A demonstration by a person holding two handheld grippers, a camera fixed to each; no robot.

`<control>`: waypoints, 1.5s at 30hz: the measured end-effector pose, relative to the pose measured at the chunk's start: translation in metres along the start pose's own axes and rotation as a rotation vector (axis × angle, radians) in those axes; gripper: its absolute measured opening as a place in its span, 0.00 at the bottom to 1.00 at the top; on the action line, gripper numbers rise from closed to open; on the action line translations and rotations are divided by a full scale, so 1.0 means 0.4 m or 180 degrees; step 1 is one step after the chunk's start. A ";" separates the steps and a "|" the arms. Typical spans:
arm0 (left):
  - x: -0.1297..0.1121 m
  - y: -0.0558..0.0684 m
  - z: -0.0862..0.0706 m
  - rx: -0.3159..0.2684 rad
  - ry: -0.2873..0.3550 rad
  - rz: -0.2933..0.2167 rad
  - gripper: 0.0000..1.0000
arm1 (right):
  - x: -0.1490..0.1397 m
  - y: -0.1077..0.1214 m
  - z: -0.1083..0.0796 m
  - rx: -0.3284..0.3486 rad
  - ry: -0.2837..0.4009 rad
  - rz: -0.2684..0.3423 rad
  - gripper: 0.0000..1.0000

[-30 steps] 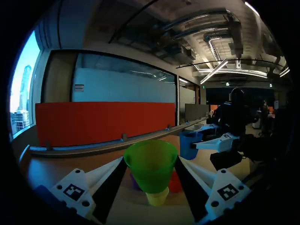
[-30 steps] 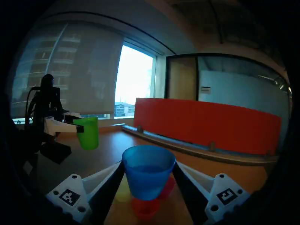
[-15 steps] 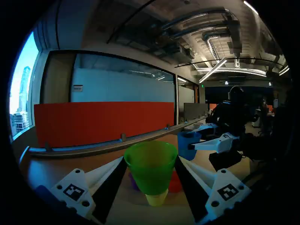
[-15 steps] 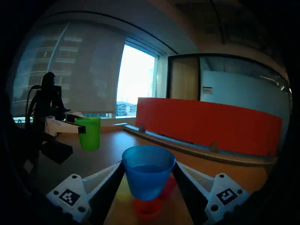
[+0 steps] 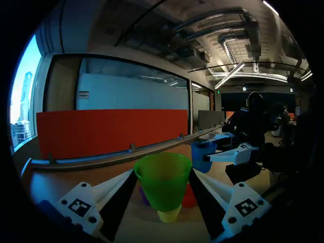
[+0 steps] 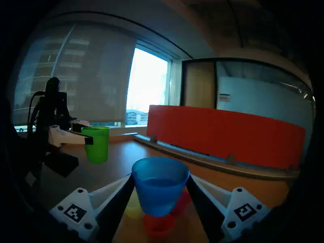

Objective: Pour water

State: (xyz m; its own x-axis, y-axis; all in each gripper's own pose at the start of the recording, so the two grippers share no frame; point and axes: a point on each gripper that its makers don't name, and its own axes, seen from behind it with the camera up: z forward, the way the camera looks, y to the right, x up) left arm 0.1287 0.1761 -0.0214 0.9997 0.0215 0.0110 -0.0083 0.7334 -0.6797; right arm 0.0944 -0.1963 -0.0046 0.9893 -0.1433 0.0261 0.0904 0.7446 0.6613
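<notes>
Water-holding blue cup [image 6: 160,190] | right gripper [image 6: 160,180] is clamping it upright, avoiding spills | left gripper [image 5: 162,174] is pinching green cup [image 5: 163,184], likely as receiver

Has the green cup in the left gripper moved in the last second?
No. In the right gripper view the green cup sits just left of the bright window, rim about level with its lower edge, as it did a second ago.

Water cup [image 6: 160,187] right of other cup [image 6: 96,144], both above table [image 6: 227,178].
</notes>
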 end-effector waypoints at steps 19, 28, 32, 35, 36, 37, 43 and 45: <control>0.002 0.003 0.001 -0.0009 0.0009 0.0008 0.88 | 0.009 -0.004 0.000 0.0018 -0.0002 -0.0048 0.90; -0.003 0.009 0.003 -0.0036 -0.0018 0.0037 0.88 | 0.011 -0.005 0.000 0.0040 0.0000 -0.0072 0.90; -0.011 0.017 0.006 -0.0071 -0.0053 0.0055 0.87 | 0.015 -0.007 0.001 0.0057 0.0004 -0.0090 0.90; -0.017 0.024 0.010 -0.0098 -0.0080 0.0059 0.87 | 0.023 -0.008 0.002 0.0076 0.0015 -0.0129 0.90; -0.019 0.027 0.011 -0.0108 -0.0089 0.0061 0.87 | 0.026 -0.009 0.003 0.0085 0.0019 -0.0147 0.90; -0.021 0.029 0.012 -0.0116 -0.0098 0.0063 0.87 | 0.030 -0.010 0.004 0.0093 0.0021 -0.0165 0.90; -0.035 0.045 0.017 -0.0165 -0.0163 0.0086 0.87 | 0.048 -0.021 0.012 0.0170 0.0034 -0.0291 0.90; -0.042 0.051 0.019 -0.0180 -0.0187 0.0089 0.87 | 0.054 -0.025 0.016 0.0199 0.0040 -0.0342 0.90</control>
State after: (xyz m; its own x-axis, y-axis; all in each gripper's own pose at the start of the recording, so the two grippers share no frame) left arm 0.1115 0.1959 -0.0297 0.9960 0.0826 0.0333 -0.0333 0.6924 -0.7207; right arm 0.1142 -0.2111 -0.0057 0.9757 -0.2115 -0.0566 0.1890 0.6832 0.7054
